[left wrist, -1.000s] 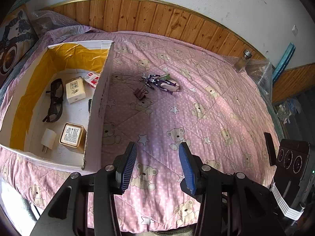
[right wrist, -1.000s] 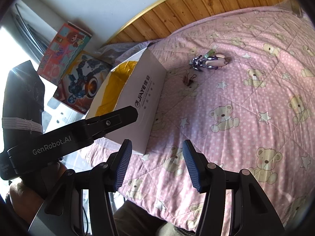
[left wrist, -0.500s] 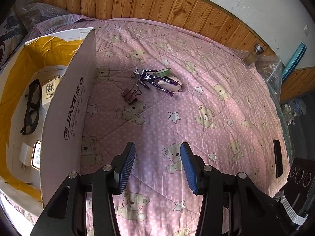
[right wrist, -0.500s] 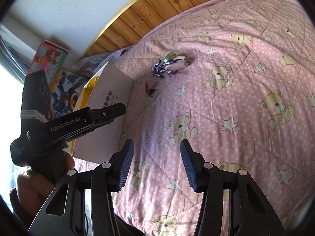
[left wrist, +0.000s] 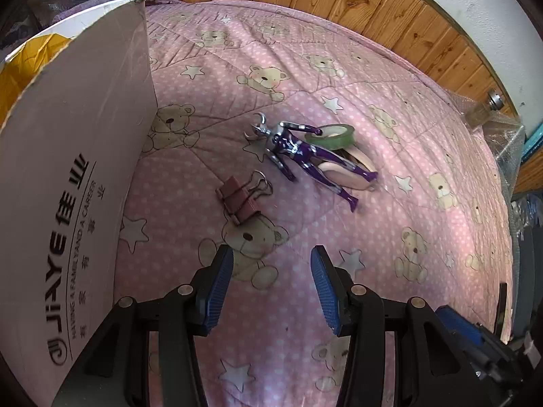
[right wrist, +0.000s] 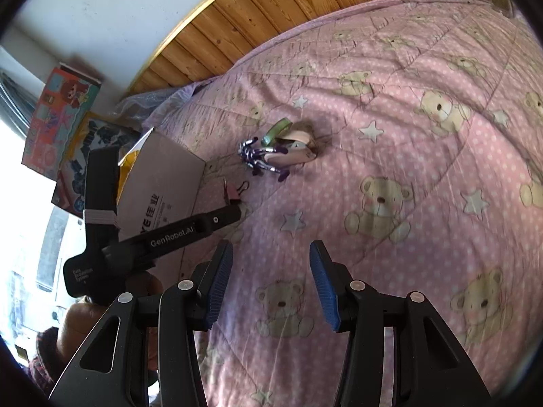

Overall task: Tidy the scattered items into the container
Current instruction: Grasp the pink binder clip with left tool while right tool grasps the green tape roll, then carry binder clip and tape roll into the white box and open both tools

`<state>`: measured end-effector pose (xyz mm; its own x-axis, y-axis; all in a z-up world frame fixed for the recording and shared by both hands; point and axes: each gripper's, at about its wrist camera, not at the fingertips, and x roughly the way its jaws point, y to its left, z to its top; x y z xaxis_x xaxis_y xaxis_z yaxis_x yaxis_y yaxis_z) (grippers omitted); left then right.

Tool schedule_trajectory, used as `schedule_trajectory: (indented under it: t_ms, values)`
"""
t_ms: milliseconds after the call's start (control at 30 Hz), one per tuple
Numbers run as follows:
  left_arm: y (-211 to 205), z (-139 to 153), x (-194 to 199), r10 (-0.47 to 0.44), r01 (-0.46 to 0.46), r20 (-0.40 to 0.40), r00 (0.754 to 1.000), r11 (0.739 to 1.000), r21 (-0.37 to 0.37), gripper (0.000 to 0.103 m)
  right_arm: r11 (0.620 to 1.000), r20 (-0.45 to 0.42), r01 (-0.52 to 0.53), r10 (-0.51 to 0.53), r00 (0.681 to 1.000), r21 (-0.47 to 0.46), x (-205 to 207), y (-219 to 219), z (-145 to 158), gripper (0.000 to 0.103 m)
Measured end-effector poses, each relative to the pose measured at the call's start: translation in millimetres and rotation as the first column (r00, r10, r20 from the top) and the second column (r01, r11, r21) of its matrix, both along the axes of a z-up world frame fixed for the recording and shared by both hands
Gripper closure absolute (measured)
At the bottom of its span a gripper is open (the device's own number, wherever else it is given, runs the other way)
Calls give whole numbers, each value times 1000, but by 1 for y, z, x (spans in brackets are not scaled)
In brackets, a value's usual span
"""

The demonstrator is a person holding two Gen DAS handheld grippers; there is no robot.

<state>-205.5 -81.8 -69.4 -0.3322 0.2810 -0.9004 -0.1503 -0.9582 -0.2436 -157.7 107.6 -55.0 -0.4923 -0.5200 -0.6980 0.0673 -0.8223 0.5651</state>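
Observation:
On the pink bear-print quilt lie a purple and silver toy figure [left wrist: 302,154], a green tape roll [left wrist: 334,135] and a pale oval piece [left wrist: 353,171] under the figure's legs. A maroon binder clip [left wrist: 242,196] rests closer, just ahead of my left gripper [left wrist: 271,286], which is open and empty. The white cardboard box [left wrist: 68,176] with a yellow lining stands at the left. My right gripper [right wrist: 269,285] is open and empty over the quilt; its view shows the figure [right wrist: 261,157], the clip [right wrist: 234,191], the box [right wrist: 163,183] and the left gripper's body [right wrist: 176,234].
A wooden headboard [left wrist: 305,6] runs along the far side of the bed. A glass bottle [left wrist: 485,110] on bubble wrap sits at the far right. Toy boxes [right wrist: 57,108] lean against the wall beyond the container. A hand [right wrist: 88,315] holds the left gripper.
Both grippers have moved forward over the quilt toward the figure and clip, which look larger now. The box's inside has slid out of the left view. Both stay open.

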Motion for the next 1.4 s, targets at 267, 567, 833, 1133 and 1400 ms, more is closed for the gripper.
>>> schedule_trajectory:
  t_ms: [267,567,833,1133,1400]
  values:
    - [0,-16,-29,41,-40,-33,999,999,21,47,998,8,0,1,1000,-64,-95,-1,-12,51]
    - [3,-18,-33,10,-9,-128,992,1000,11,46,998,85,-68,67,994,6,-179,-31,-59,64]
    - [-3,-19,-36,7,-9,-183,983,1000,-11,78,994,31,-111,111,993,-1,-179,-44,-50,89]
    - [0,-3,-16,-16,25,-186,983,999,43,78,991,23,-11,14,1000,-130,-159,-12,-34,93]
    - [11,11,8,-63,75,-182,981,995,58,78,981,29,79,-75,997,-175,-119,24,-21,93]
